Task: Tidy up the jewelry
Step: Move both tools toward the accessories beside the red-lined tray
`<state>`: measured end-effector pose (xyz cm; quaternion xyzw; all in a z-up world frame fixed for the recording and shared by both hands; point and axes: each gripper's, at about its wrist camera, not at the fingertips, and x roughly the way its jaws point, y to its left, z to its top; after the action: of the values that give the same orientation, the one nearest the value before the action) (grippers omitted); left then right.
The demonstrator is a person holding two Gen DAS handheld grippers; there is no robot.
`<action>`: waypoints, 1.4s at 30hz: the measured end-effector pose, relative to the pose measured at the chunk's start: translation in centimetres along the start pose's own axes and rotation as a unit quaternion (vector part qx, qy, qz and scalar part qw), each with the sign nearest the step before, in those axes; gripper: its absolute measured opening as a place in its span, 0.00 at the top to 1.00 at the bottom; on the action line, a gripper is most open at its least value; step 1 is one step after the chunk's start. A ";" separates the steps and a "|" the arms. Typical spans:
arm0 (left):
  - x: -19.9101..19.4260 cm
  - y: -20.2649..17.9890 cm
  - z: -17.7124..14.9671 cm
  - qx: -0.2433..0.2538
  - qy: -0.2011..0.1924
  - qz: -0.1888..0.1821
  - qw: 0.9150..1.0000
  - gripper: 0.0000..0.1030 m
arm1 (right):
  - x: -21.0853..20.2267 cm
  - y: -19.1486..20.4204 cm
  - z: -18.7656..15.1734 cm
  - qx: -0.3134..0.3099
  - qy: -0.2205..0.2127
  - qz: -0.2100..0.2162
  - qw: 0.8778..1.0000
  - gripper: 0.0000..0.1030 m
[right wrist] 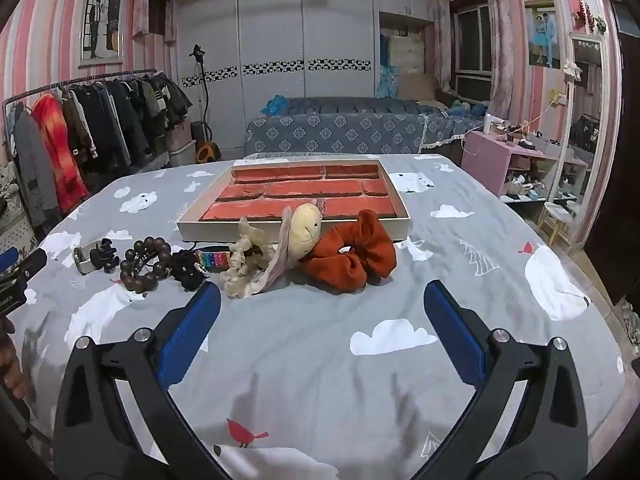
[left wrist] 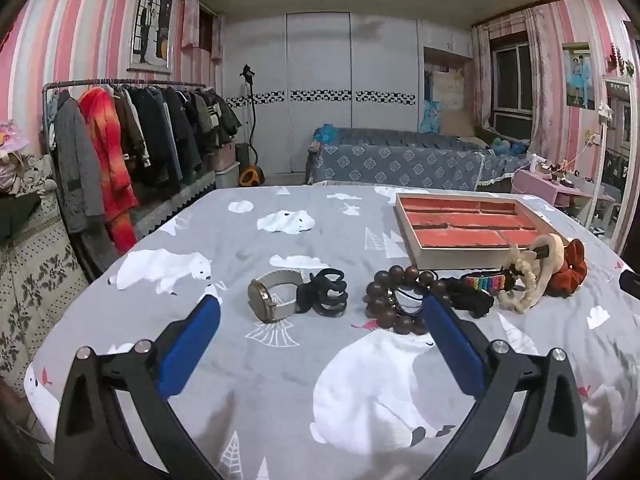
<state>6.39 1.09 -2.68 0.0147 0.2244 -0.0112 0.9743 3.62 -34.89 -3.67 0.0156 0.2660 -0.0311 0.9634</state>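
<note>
A: How are the grippers seen?

B: The left gripper (left wrist: 320, 312) is spread wide above the bedspread (left wrist: 240, 380), nothing clasped between its blue pads. The right gripper (right wrist: 322, 300) is likewise spread to its widest and empty, tilted down toward the bed.

A: Where is the jewelry laid?

B: A row of pieces is strung left to right across the sheet, just in front of the tray (right wrist: 288, 232). From the left: a watch (left wrist: 272, 296) stood on edge with its dial turned toward the left wrist camera, a black claw clip (left wrist: 326, 292) touching it, a dark wooden bead bracelet (left wrist: 396, 300), a rainbow band (left wrist: 486, 282), a cream braided scrunchie (right wrist: 244, 268), and a rust scrunchie (right wrist: 356, 256).

A: And the tray's long axis?

B: It is run side to side, parallel to that row, its red-lined compartments left unfilled.
</note>
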 end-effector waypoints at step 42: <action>0.9 -1.9 -0.1 0.015 0.011 -0.020 1.000 0.04 | 0.6 0.0 0.8 0.001 -0.014 0.005 1.000 0.04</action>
<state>7.13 -0.78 -3.19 0.0251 0.2350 -0.0339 0.9711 4.57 -34.93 -3.35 0.0180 0.2520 -0.0265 0.9672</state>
